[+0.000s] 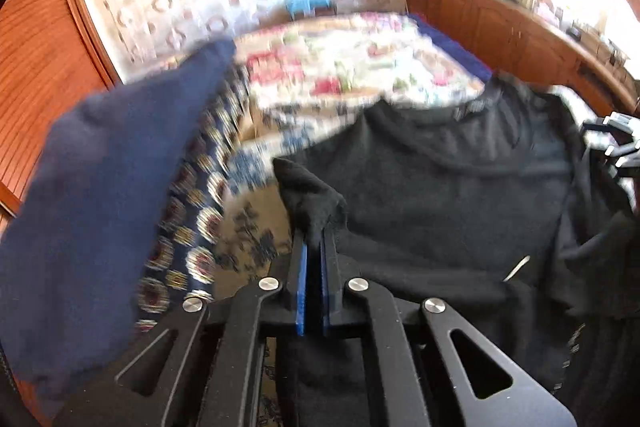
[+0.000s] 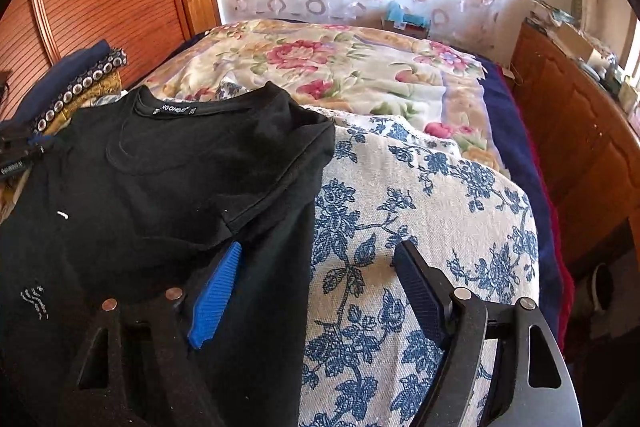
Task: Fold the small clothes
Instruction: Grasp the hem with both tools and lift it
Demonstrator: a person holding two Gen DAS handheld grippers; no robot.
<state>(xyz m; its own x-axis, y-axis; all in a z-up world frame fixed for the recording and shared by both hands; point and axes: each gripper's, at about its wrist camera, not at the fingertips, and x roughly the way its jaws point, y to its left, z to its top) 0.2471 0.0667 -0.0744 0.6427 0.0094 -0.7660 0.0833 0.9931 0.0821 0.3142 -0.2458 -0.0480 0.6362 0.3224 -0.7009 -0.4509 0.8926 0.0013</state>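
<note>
While the left gripper [image 1: 314, 239] pinches the black shirt [image 1: 440, 179], the right gripper [image 2: 320, 259] gapes wide.

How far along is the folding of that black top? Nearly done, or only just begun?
Early to midway, I'd guess. Done: a pile of clothes sits by the wardrobe, though I can't say who folded it. In hand: the left gripper has its jaws shut on a sleeve of the black T-shirt and lifts it inward; the right gripper is open at the shirt's other edge. Left: the shirt lies mostly spread out, collar showing.
</note>
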